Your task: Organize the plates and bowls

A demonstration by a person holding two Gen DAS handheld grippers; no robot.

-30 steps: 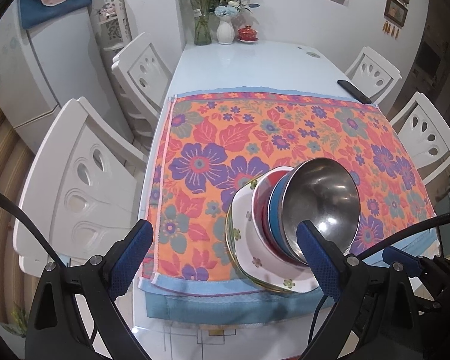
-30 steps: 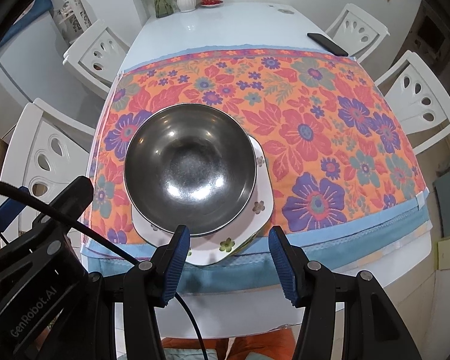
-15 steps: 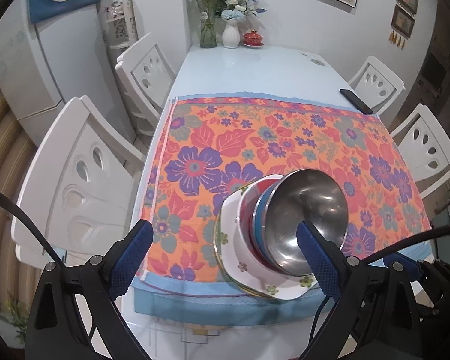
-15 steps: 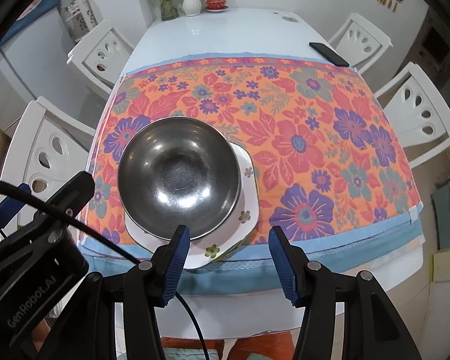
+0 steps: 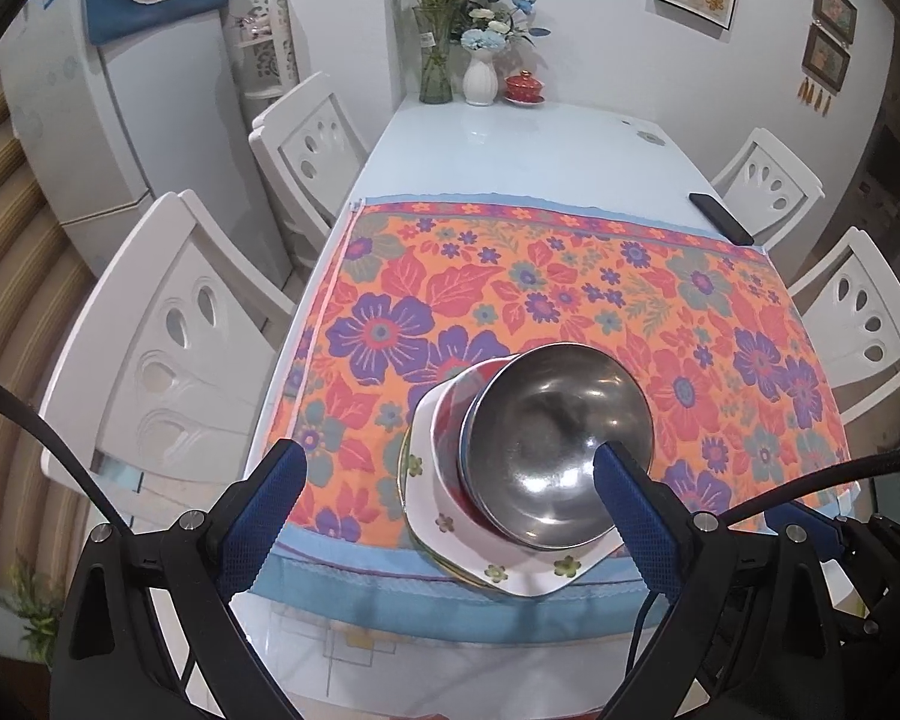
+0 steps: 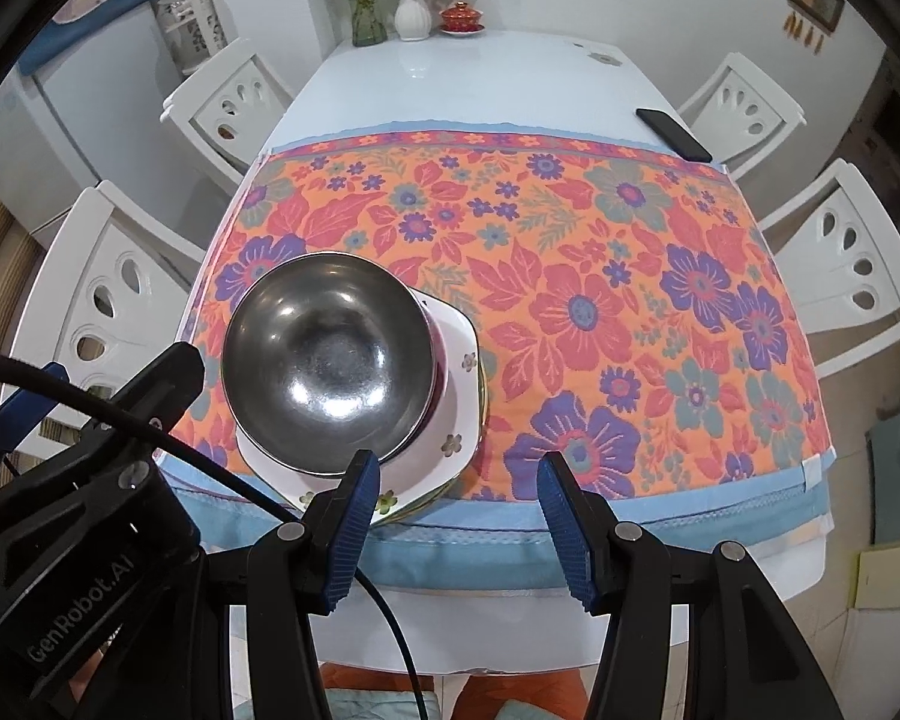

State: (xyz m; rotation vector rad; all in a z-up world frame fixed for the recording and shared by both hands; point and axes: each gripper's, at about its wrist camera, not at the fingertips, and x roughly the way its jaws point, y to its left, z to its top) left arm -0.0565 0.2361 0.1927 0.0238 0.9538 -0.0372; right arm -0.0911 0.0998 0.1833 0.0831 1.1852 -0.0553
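My left jaws (image 5: pixel 447 471) and right jaws (image 6: pixel 457 483) hang released and empty; the nested steel bowl (image 6: pixel 330 363) stack sits just ahead. Best withdrawn straight, clear of its rim.

Top bowl (image 5: pixel 555 450): bare metal, smooth, glossy, with bright highlights and a duller, faintly scuffed centre. Plate (image 5: pixel 528 570) beneath the stack: glazed white ceramic by appearance, smooth, with a printed flower pattern. Floral cloth (image 6: pixel 570 276): woven fabric, matt, with a visible weave and stitched blue hem. Table (image 5: pixel 510 150): smooth, high-gloss white top that reflects light. Gripper fingers (image 6: pixel 354 516): blue pads, ribbed and matt, on black matt plastic with small metal screws. Chairs (image 5: pixel 168 360): white, smooth, satin-painted.
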